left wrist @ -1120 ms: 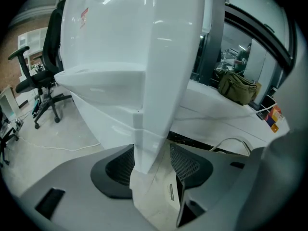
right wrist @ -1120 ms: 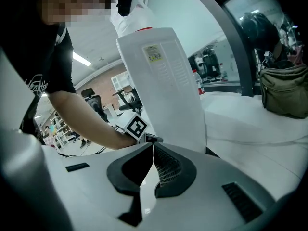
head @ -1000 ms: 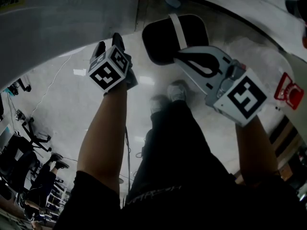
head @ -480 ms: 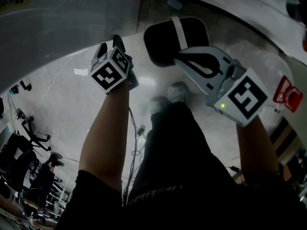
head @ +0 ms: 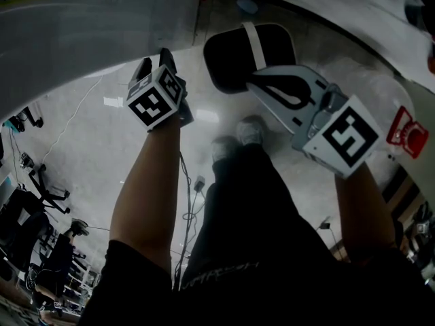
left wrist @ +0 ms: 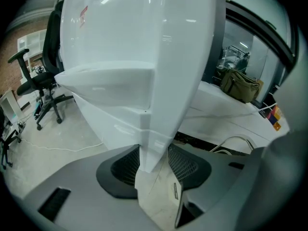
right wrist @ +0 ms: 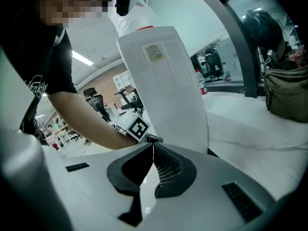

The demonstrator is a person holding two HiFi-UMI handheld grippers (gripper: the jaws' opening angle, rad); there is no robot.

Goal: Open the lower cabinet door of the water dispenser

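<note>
The white water dispenser point(head: 102, 32) fills the head view's upper left, and its lower cabinet door edge point(left wrist: 150, 129) runs down the middle of the left gripper view. My left gripper point(left wrist: 153, 154) point(head: 158, 58) straddles the bottom of that edge. Its jaws have just been closing and the edge stands between them, but I see no pad pressing on it. My right gripper point(head: 253, 80) point(right wrist: 153, 148) hangs apart to the right, its tips together on nothing. In its view are the dispenser's side point(right wrist: 163, 85) and the left gripper's marker cube point(right wrist: 138, 127).
A black rounded object with a white strap point(head: 234, 53) lies on the floor between the grippers. The person's shoes point(head: 238, 138) and a cable point(head: 183, 182) are below. Office chairs point(left wrist: 41, 81) stand left of the dispenser, with a bag point(left wrist: 240, 85) on a white ledge to the right.
Both grippers keep their places beside the dispenser. Only the head view has shifted slightly.
</note>
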